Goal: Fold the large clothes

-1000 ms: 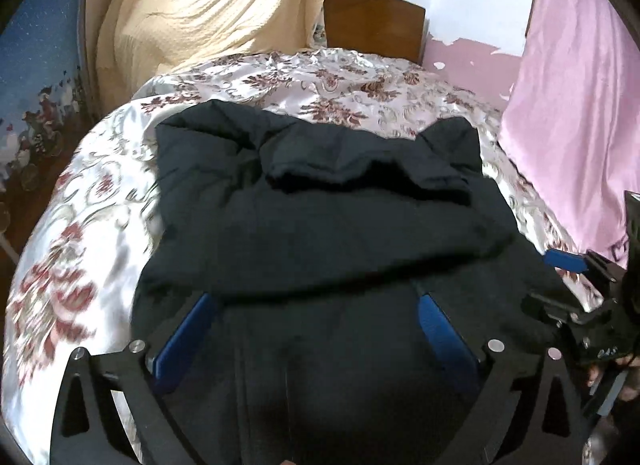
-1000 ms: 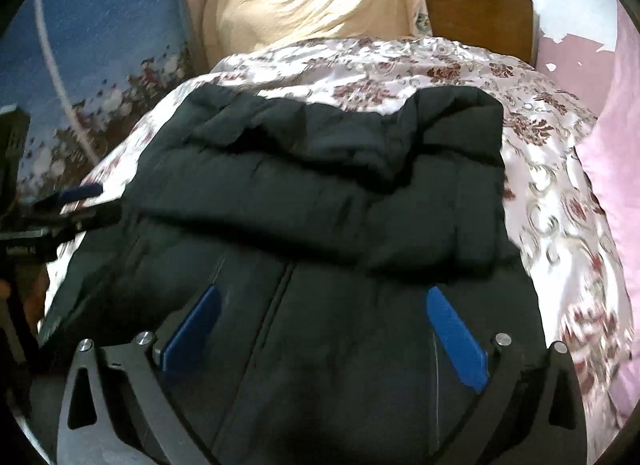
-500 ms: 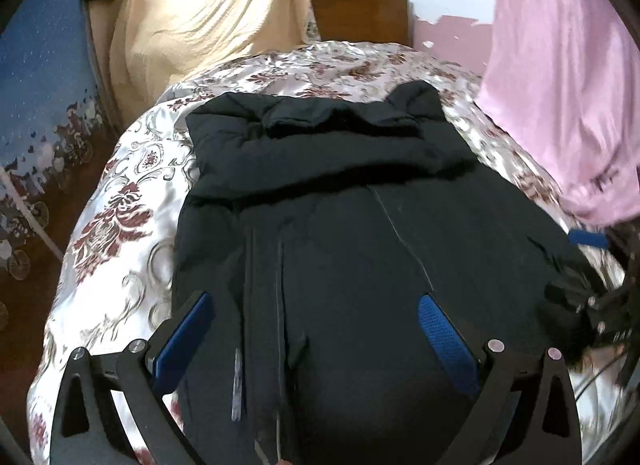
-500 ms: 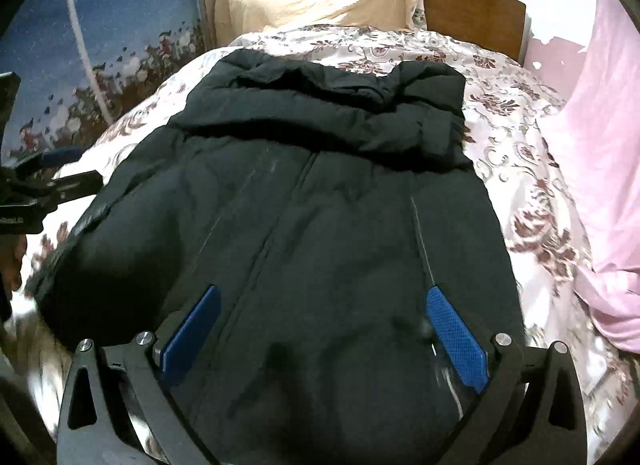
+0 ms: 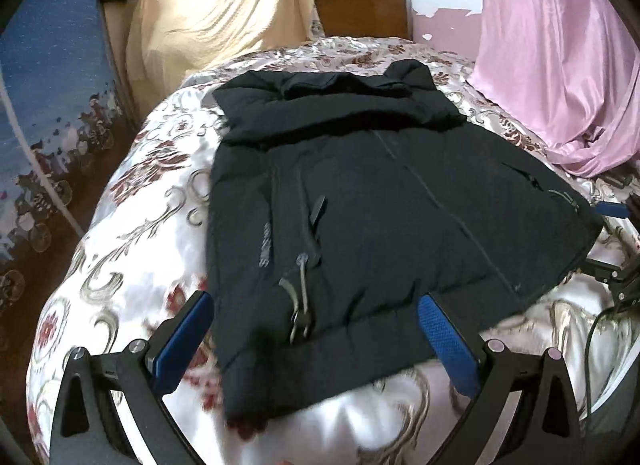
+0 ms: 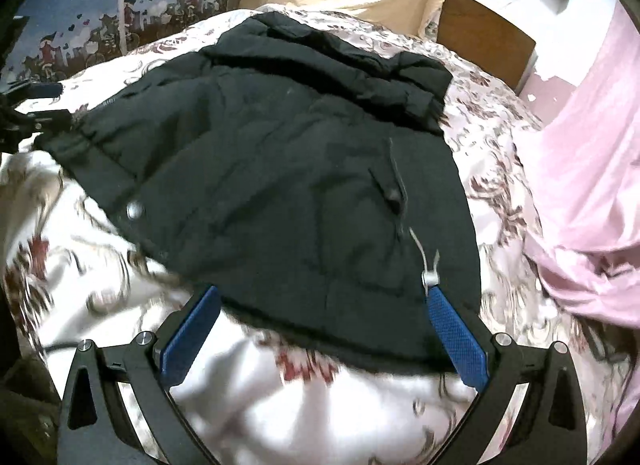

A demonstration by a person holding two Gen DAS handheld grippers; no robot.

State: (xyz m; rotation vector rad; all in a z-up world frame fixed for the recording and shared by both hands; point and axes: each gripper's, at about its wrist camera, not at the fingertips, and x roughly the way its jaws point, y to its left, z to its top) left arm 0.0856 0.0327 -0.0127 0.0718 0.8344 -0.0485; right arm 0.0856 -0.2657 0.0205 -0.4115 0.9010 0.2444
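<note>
A large black padded jacket (image 5: 380, 205) lies flat on the floral bedspread (image 5: 132, 233), front up, hood end far, hem near. It also shows in the right wrist view (image 6: 288, 169). My left gripper (image 5: 316, 341) is open and empty, just above the jacket's near hem at its left corner. My right gripper (image 6: 324, 329) is open and empty, over the hem at the jacket's right corner. The right gripper shows at the right edge of the left wrist view (image 5: 616, 249); the left gripper shows at the left edge of the right wrist view (image 6: 28, 113).
A pink cloth (image 5: 560, 65) hangs and pools at the bed's right side. A cream drape (image 5: 208, 9) and a wooden headboard (image 5: 360, 13) stand behind the bed. A blue patterned hanging (image 5: 44, 105) lines the left side.
Both grippers have pulled back toward the near edge of the bed. The jacket's lower half, close under the fingers before, now lies spread flat with its hem in view.
</note>
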